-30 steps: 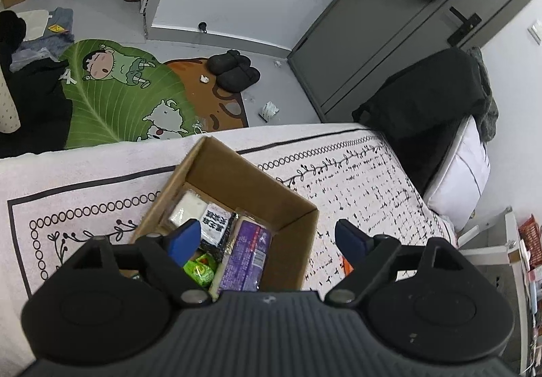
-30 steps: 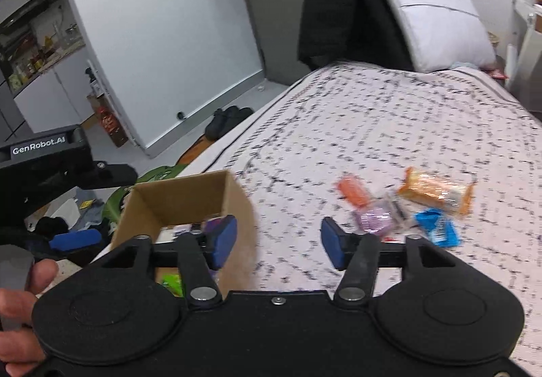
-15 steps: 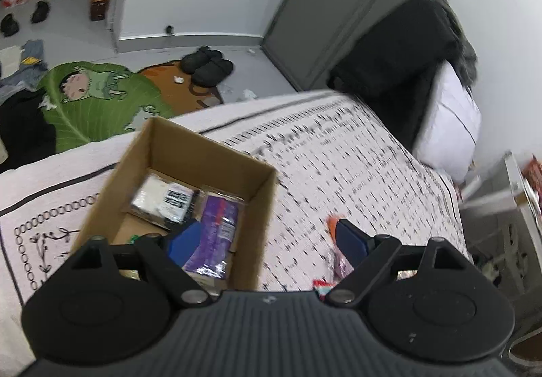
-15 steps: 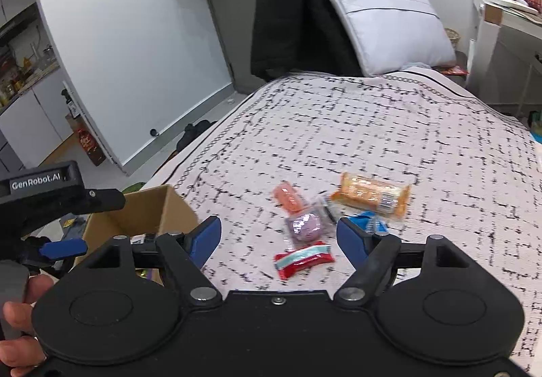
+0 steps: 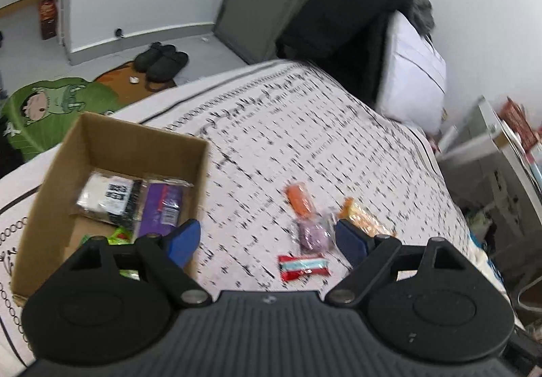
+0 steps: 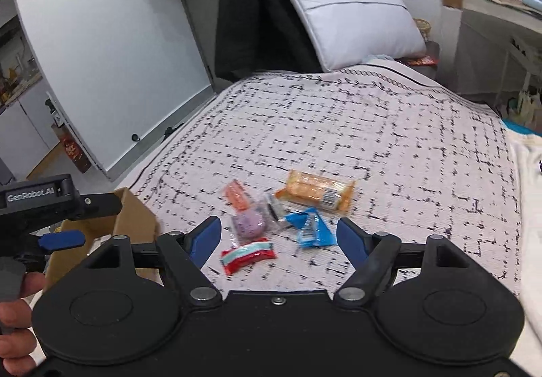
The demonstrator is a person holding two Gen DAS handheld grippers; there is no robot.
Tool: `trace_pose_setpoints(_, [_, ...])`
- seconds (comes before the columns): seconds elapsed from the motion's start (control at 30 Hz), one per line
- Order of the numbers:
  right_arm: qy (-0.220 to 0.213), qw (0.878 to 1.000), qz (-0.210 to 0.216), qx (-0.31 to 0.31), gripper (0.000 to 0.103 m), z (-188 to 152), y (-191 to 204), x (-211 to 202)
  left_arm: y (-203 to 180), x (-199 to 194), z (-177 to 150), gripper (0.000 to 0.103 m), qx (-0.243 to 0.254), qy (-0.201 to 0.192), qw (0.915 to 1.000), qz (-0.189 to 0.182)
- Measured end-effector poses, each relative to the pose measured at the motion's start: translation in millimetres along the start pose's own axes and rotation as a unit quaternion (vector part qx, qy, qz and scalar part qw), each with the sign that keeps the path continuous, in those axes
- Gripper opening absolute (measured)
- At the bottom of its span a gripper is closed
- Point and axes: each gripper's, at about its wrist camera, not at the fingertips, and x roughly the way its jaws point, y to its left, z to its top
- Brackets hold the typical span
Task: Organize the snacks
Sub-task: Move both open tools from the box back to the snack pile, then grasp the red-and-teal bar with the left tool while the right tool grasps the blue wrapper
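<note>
A cardboard box (image 5: 135, 140) sits on the bed at the left and holds a white packet (image 5: 108, 192), a purple packet (image 5: 162, 207) and a green one. It also shows in the right wrist view (image 6: 132, 217). Loose snacks lie on the bedspread: a red packet (image 6: 249, 253), a purple one (image 6: 249, 224), a pink-orange one (image 6: 237, 195), a blue one (image 6: 310, 228) and an orange bar (image 6: 316, 192). My right gripper (image 6: 279, 239) is open and empty above them. My left gripper (image 5: 267, 239) is open and empty, between the box and the snacks.
The bed has a black-and-white patterned cover (image 6: 372, 140). A white pillow (image 6: 349, 18) and a black coat (image 6: 257, 14) stand at its head. A desk (image 6: 498, 11) stands on the right. Slippers (image 5: 161, 60) and a green rug (image 5: 54, 109) lie on the floor.
Both grippers have swung right, away from the box and toward the loose snacks. Both stayed open and empty.
</note>
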Motion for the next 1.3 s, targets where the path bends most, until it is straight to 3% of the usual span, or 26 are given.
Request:
trace_pose_setpoints(0.43, [0.021, 0.998, 0.060, 0.031, 0.070, 14, -27, 49, -22, 29, -8, 0.086, 0.014, 0.024, 0.9994, 0.022])
trace_pose_setpoints(0.8, [0.062, 0.993, 0.091, 0.050, 0.064, -6, -50, 97, -46, 64, -15, 0.086, 0.035, 0.049, 0.9971, 0.047])
trace_pose_setpoints(1.1, [0.084, 0.990, 0.092, 0.059, 0.055, -14, -64, 123, -59, 101, -25, 0.086, 0.048, 0.085, 0.9932, 0.063])
trace_pose_setpoints(1.3, [0.090, 0.990, 0.093, 0.051, 0.038, -15, -66, 129, -65, 122, -32, 0.086, 0.059, 0.104, 0.9902, 0.072])
